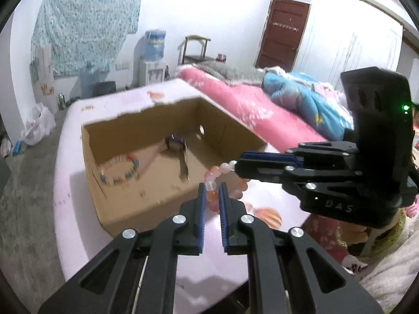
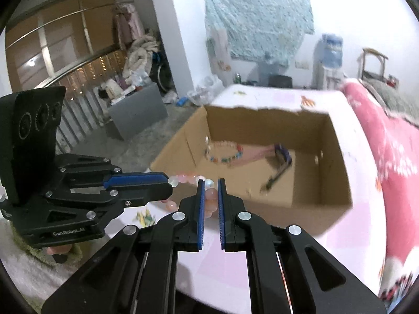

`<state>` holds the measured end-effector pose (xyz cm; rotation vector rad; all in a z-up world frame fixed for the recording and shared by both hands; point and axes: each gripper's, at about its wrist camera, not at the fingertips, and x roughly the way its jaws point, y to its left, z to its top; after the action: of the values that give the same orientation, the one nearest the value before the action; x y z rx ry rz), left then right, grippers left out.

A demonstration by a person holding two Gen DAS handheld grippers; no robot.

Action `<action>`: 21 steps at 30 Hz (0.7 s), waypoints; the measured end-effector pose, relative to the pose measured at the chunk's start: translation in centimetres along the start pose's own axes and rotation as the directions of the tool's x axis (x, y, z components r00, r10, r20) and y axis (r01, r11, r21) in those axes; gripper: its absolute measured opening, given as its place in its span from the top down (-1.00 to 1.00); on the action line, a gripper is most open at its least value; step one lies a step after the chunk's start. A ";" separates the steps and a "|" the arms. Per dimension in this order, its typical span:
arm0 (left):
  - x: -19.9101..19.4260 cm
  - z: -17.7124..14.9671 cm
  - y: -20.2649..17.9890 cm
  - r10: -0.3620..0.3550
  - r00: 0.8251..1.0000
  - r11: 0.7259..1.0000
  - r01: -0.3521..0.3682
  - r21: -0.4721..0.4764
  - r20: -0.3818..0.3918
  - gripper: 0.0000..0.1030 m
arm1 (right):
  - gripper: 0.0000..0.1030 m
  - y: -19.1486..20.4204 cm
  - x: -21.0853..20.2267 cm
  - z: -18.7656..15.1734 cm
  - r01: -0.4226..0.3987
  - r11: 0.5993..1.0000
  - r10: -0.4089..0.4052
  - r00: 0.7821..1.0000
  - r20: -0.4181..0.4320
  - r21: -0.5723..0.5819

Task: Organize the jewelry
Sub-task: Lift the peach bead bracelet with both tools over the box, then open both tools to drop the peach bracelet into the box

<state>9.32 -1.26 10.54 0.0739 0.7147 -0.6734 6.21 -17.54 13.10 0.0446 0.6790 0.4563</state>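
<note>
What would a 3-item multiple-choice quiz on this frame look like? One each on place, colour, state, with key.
1. Where is the multicoloured bead strand?
A. on the floor of the cardboard box
B. on the pink bedding
C. hanging from the door

2. What colour are the beads of the held bracelet?
A. dark green
B. pink and milky white
C. black

3. How is the bracelet held?
A. lying loose on the table
B. by the left gripper only
C. by both the left gripper and the right gripper

Key: 1 A, it curves across the box bottom in both views. 2 B, the beads between the fingers are pale pink and whitish. 3 C, each wrist view shows its own fingers closed on beads and the other gripper clamping the same strand.
</note>
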 end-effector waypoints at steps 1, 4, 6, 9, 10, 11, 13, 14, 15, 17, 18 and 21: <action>0.4 0.7 0.5 0.012 1.000 1.000 -0.012 0.000 0.003 0.81 | 0.86 -0.4 0.2 0.7 0.001 1.000 -0.001 1.000 0.002 -0.008; 2.2 2.2 1.6 -0.004 1.000 1.000 0.004 -0.016 -0.009 0.81 | 0.86 -2.0 2.1 2.3 -0.006 1.000 0.006 1.000 -0.021 0.007; 4.2 3.1 2.4 -0.030 0.999 0.999 0.029 -0.031 -0.038 0.82 | 0.86 -3.5 3.5 3.0 -0.008 1.000 0.009 0.998 -0.057 0.025; 8.1 4.3 2.8 -0.063 0.993 0.997 0.060 -0.040 -0.100 0.82 | 0.86 -5.8 5.0 3.5 0.029 0.999 -0.024 0.990 -0.142 0.037; 9.5 4.7 3.0 -0.084 0.989 0.996 0.077 -0.053 -0.125 0.82 | 0.86 -6.7 5.7 3.5 0.043 0.998 -0.035 0.984 -0.176 0.044; 10.7 4.8 3.1 -0.099 0.984 0.994 0.089 -0.068 -0.149 0.82 | 0.86 -7.6 6.4 3.5 0.061 0.997 -0.051 0.976 -0.213 0.040; 12.9 5.1 3.1 -0.147 0.971 0.987 0.130 -0.099 -0.190 0.82 | 0.86 -8.8 7.5 3.3 0.093 0.995 -0.081 0.960 -0.267 0.032; 14.2 5.2 3.0 -0.168 0.963 0.983 0.147 -0.113 -0.213 0.82 | 0.86 -9.2 8.0 3.1 0.101 0.995 -0.090 0.953 -0.290 0.024; 14.9 5.3 2.9 -0.171 0.958 0.982 0.147 -0.118 -0.231 0.81 | 0.85 -9.7 8.5 3.1 0.115 0.993 -0.104 0.943 -0.318 0.016; 16.1 5.4 2.5 -0.173 0.953 0.982 0.147 -0.118 -0.250 0.81 | 0.85 -10.4 9.0 2.9 0.132 0.991 -0.124 0.930 -0.346 0.001; 16.5 5.4 2.2 -0.167 0.952 0.983 0.142 -0.115 -0.255 0.81 | 0.84 -10.6 9.1 2.7 0.150 0.989 -0.144 0.924 -0.354 -0.012; 16.7 5.3 2.2 -0.183 0.954 0.979 0.154 -0.133 -0.238 0.81 | 0.80 -11.0 8.4 2.7 0.180 0.983 -0.179 0.928 -0.327 -0.026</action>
<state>23.03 -10.14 3.77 -0.0074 1.0084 -0.7944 17.96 -23.64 8.11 -0.0913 1.0035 0.2865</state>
